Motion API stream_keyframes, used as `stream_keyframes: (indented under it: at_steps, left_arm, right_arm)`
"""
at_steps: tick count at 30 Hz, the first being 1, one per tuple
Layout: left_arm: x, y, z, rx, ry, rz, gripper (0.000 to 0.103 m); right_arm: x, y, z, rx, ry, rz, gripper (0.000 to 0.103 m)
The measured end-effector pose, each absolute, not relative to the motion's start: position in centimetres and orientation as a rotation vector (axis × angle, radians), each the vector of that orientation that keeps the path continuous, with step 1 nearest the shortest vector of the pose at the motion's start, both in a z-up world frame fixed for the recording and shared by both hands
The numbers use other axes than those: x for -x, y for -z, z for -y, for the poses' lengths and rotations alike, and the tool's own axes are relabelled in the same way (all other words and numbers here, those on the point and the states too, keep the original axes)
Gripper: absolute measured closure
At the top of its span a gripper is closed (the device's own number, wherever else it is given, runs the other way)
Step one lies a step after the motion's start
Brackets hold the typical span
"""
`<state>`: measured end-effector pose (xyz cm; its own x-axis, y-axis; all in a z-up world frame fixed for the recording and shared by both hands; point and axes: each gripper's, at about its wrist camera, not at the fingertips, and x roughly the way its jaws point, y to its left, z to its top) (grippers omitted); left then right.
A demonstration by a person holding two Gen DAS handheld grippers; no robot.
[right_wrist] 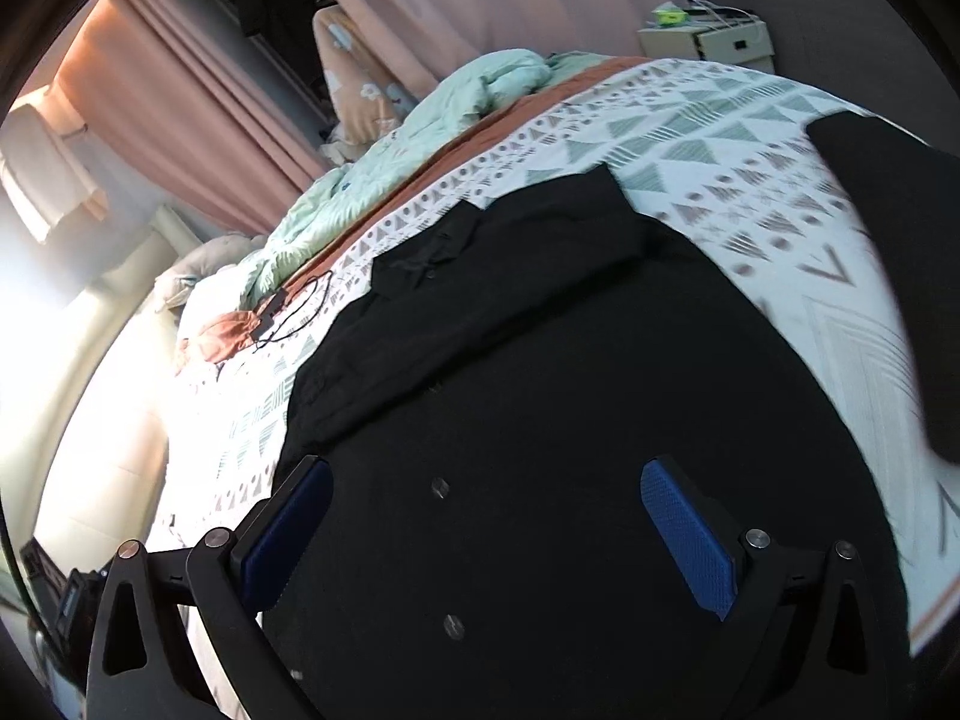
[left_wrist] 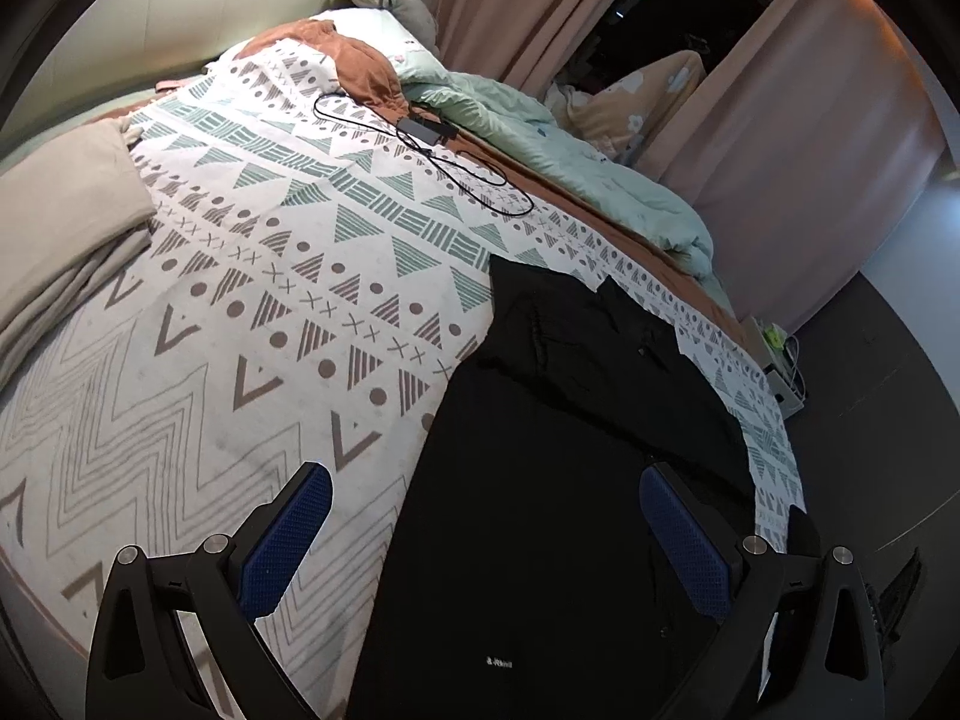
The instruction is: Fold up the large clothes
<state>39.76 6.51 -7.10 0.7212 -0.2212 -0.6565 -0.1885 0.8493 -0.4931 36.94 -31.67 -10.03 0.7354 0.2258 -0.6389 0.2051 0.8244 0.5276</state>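
Note:
A large black shirt (left_wrist: 558, 468) lies spread on the patterned bedspread (left_wrist: 252, 276), its collar toward the far side. My left gripper (left_wrist: 486, 492) is open and empty, hovering above the shirt's lower part near its left edge. In the right wrist view the same black shirt (right_wrist: 540, 396) fills the middle, buttons showing, collar far left. My right gripper (right_wrist: 486, 492) is open and empty just above the shirt's front. A black shape (right_wrist: 900, 252), possibly a sleeve, lies at the right edge.
A beige folded cloth (left_wrist: 66, 210) lies at the left of the bed. A black charger with cable (left_wrist: 420, 138) lies further up, next to a brown garment (left_wrist: 354, 66). A mint duvet (left_wrist: 570, 156) runs along the far side. A bedside box (right_wrist: 708, 39) stands by pink curtains (right_wrist: 180, 138).

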Motion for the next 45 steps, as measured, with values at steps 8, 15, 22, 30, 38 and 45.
stream_keyframes:
  at_steps: [8, 15, 22, 30, 38, 45]
  left_arm:
    - [-33.4, 6.4, -7.2, 0.542, -0.003, -0.791, 0.001]
    - [-28.6, 6.2, -9.2, 0.552, -0.022, -0.779, 0.001]
    - [-24.9, 6.2, -9.7, 0.493, -0.033, -0.774, 0.003]
    - [-21.8, 6.8, -9.3, 0.445, -0.023, -0.786, 0.007]
    - [-22.4, 8.4, -9.0, 0.433, 0.012, -0.814, 0.016]
    - [-25.0, 11.2, -8.4, 0.435, 0.057, -0.876, 0.027]
  right_arm:
    - [-30.2, 9.7, 36.0, -0.705, 0.018, -0.706, 0.0]
    - [-24.8, 9.6, 38.9, -0.712, 0.058, -0.671, 0.0]
    - [-20.4, 10.8, 40.7, -0.671, 0.102, -0.682, 0.0]
    - [-16.8, 12.4, 42.3, -0.645, 0.099, -0.701, 0.0]
    - [-15.8, 14.2, 43.8, -0.654, 0.105, -0.721, 0.0]
    - [-17.5, 16.4, 43.4, -0.629, 0.096, -0.773, 0.005]
